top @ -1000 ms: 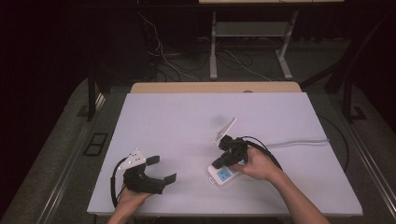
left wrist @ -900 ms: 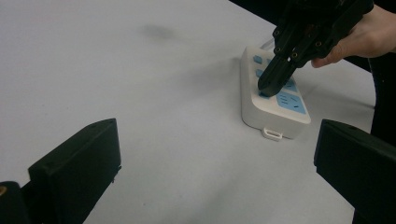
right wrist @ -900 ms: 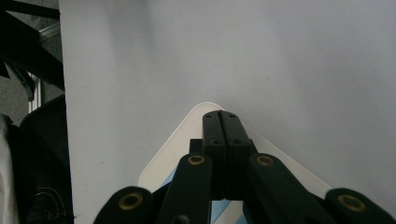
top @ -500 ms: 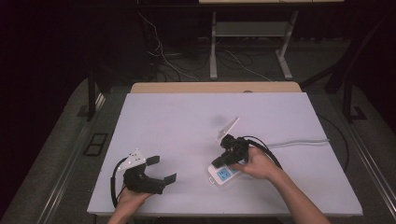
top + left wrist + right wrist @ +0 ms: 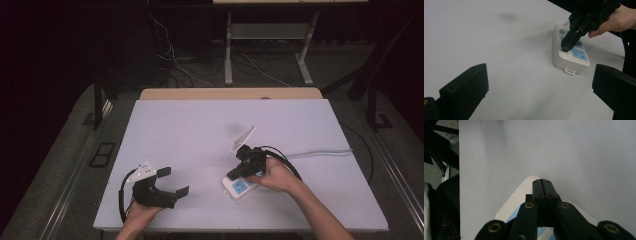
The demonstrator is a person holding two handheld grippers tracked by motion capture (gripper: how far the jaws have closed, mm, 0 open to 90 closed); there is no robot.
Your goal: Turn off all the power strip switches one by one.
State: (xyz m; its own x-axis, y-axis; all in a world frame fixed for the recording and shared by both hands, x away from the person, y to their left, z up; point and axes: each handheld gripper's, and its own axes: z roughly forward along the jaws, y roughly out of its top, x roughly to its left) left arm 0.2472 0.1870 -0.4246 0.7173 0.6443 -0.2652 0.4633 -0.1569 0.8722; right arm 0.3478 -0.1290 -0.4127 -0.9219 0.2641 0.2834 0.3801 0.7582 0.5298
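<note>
You have a white table (image 5: 200, 135) in front of you, its flat top pale and plain, with a light wooden strip (image 5: 230, 93) running along its far edge. Lying flat on it toward your right and near side is a white power strip (image 5: 239, 187) with blue socket faces, and its pale cord (image 5: 320, 152) runs across the top toward the right edge. In the left gripper view the strip (image 5: 570, 56) rests with its whole underside on the white surface (image 5: 499, 37), well apart from the near left corner, and a faint grey smudge (image 5: 508, 16) marks the top farther off.
</note>
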